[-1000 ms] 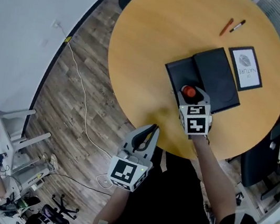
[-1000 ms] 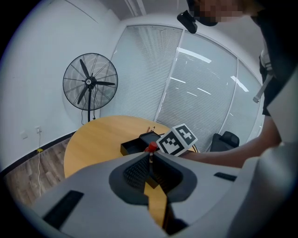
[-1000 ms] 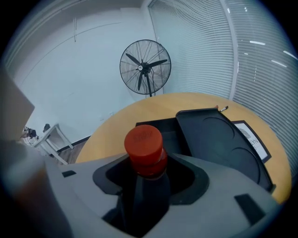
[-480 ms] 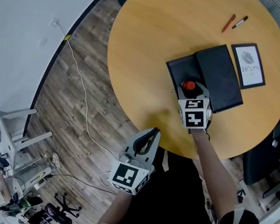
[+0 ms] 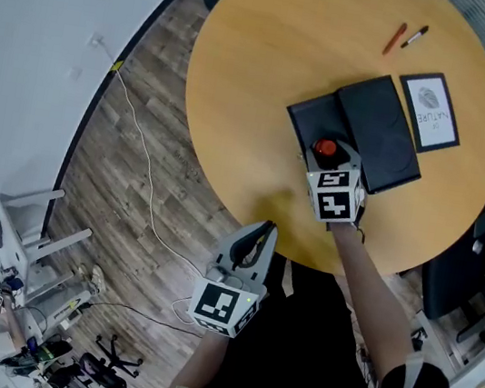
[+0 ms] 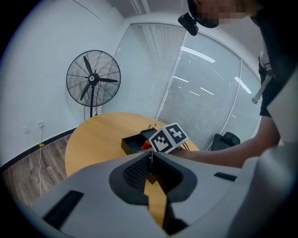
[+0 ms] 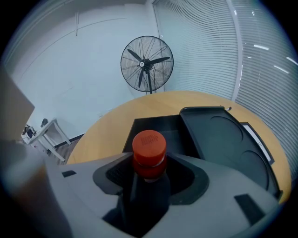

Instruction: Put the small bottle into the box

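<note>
Now right tongs (image 7: 150, 179) clamp one bottle (image 7: 149, 145) over one box (image 7: 139, 126); left tongs (image 6: 150, 159) clenched, empty.

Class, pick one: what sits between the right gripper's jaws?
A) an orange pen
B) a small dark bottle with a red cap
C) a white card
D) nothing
B: the right gripper view shows the right gripper shut on the small dark bottle with a red cap.
</note>
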A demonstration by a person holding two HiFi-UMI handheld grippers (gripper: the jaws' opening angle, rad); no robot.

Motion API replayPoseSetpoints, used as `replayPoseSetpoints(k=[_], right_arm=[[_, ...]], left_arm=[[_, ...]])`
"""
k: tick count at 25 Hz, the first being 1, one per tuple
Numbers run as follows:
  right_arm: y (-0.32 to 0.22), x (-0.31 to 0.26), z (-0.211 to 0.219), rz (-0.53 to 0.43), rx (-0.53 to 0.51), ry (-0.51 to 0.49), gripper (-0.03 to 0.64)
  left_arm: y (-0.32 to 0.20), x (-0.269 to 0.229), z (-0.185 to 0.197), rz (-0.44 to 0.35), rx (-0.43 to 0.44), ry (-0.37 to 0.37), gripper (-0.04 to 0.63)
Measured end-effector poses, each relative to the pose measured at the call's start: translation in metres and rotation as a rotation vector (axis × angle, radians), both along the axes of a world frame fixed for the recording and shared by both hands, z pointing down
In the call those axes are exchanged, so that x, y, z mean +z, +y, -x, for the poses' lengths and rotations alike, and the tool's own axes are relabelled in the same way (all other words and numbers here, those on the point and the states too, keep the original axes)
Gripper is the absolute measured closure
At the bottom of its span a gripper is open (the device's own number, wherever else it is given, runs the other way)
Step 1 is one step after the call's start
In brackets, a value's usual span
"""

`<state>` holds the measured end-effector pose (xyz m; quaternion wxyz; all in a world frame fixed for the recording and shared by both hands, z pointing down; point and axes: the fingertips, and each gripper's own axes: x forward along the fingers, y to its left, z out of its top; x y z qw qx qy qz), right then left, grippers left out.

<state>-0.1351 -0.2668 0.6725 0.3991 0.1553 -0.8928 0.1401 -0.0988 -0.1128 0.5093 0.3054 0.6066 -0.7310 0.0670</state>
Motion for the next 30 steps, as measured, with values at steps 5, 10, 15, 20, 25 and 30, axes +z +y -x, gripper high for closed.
replayPoseSetpoints(k=[5,10,15,20,25,30], right_arm=[[0.001,-0.003,0.002,-0.004,-0.013,-0.011,0.388],[0.005,-0.007,0.003,-0.003,-0.025,-0.016,0.388],[0.005,-0.01,0.002,-0.006,-0.028,-0.023,0.388],[0.005,-0.02,0.003,-0.018,-0.038,-0.037,0.388],[0.008,-0.03,0.001,-0.025,-0.051,-0.055,0.388],[0.011,-0.046,-0.005,-0.034,-0.05,-0.077,0.388]], left_arm=[[-0.001,0.001,-0.001,0.003,-0.001,-0.001,0.577],[-0.001,-0.003,-0.003,0.001,-0.002,-0.006,0.577],[-0.001,-0.005,-0.004,-0.004,-0.004,-0.013,0.577],[-0.002,-0.01,-0.005,-0.011,0.0,-0.023,0.577],[-0.005,-0.018,-0.009,-0.024,0.004,-0.039,0.577],[-0.005,-0.027,-0.013,-0.04,0.015,-0.062,0.577]])
